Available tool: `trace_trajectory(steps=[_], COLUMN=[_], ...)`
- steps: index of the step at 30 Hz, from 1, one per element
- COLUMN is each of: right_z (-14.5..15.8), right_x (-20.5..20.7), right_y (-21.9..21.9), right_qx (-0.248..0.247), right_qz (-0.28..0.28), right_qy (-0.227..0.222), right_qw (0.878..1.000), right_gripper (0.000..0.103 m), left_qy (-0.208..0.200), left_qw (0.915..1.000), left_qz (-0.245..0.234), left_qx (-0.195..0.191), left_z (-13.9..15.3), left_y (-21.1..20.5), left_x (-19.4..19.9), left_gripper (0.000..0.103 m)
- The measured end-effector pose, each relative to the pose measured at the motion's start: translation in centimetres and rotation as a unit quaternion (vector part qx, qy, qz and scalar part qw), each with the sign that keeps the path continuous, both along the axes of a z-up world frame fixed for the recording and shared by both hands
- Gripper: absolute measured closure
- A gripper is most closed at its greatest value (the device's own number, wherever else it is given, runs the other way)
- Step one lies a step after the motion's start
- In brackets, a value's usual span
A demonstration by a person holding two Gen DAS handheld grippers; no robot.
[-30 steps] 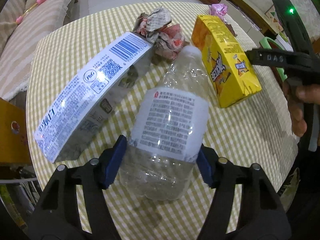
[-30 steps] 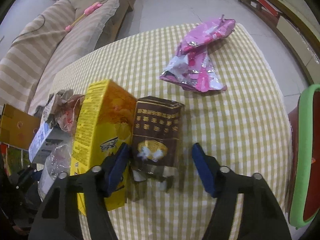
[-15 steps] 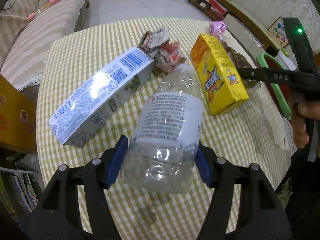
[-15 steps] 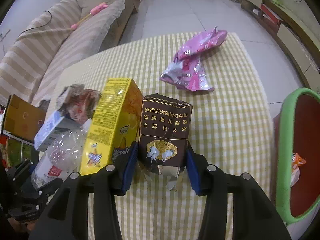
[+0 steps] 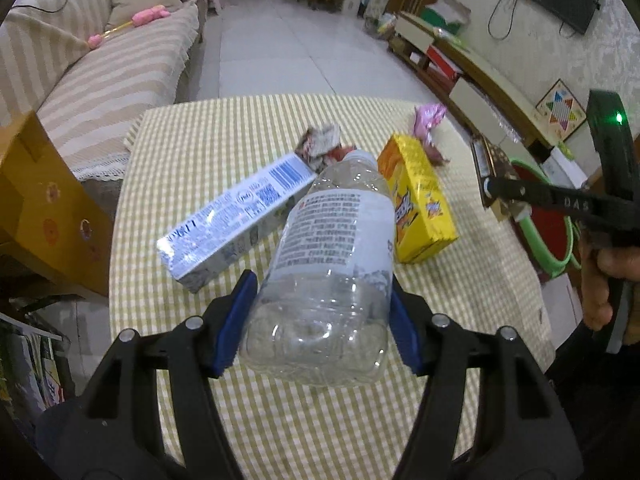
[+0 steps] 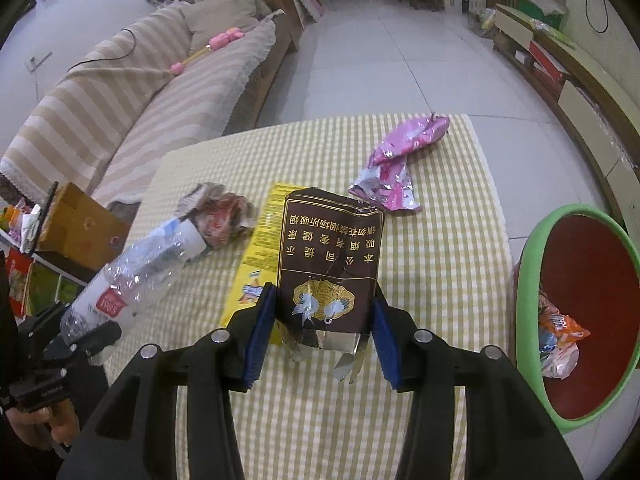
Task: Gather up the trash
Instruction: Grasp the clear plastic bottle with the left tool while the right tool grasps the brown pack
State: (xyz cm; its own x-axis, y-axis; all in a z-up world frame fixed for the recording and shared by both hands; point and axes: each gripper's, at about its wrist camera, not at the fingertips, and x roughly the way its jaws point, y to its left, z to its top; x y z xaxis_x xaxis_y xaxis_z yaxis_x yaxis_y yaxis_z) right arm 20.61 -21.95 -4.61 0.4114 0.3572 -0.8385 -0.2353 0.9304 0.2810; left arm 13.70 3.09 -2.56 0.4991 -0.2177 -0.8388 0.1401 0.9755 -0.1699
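Note:
My left gripper (image 5: pixel 322 318) is shut on a clear plastic bottle (image 5: pixel 332 264) with a white label and holds it above the checked table (image 5: pixel 200 136). The bottle also shows in the right wrist view (image 6: pixel 132 272). My right gripper (image 6: pixel 322 324) is shut on a brown cigarette pack (image 6: pixel 330 264) with torn foil, lifted off the table. A green bin with a red inside (image 6: pixel 588 312) stands off the table's right edge, with wrappers in it.
On the table lie a blue-white toothpaste box (image 5: pixel 236 216), a yellow box (image 5: pixel 420 200), a crumpled wrapper (image 6: pixel 224 216) and a pink foil wrapper (image 6: pixel 400 160). A striped sofa (image 6: pixel 140 100) is at the left, a yellow carton (image 5: pixel 44 208) beside the table.
Both grippers have lifted up and back from the table. The left carries the bottle. The right closed on the brown pack and raised it.

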Motion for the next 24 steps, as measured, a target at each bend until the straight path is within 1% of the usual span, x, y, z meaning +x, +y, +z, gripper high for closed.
trace_trajectory(steps=[7,12,18,24], right_z=[1.6,2.2,2.4,2.7], right_x=[-1.5,-2.4,-3.2,-4.0], right_y=[-1.1,-3.0,-6.6,-11.2], right_qx=[0.002,-0.002,-0.008,-0.01], right_qz=[-0.001,-0.015,-0.046,-0.088], right_qy=[-0.013,-0.019,-0.02,-0.02], right_qw=[1.0,1.0,0.999,0.996], right_gripper=[0.059,0.059,0.059,0.059], left_qy=[-0.018,-0.026,-0.035,-0.041], left_qw=[0.9998,0.9993,0.9973,0.993], left_qz=[-0.001,-0.023,-0.06,-0.105], left_qx=[-0.009,-0.015,-0.025,-0.036], left_z=[1.8,2.9,3.8,4.2], left_y=[-0.9,-3.0,-7.3,-12.3], left_x=[0.1,0.8,2.4,3.8], left_gripper=[0.043,0.043,0.043,0.043])
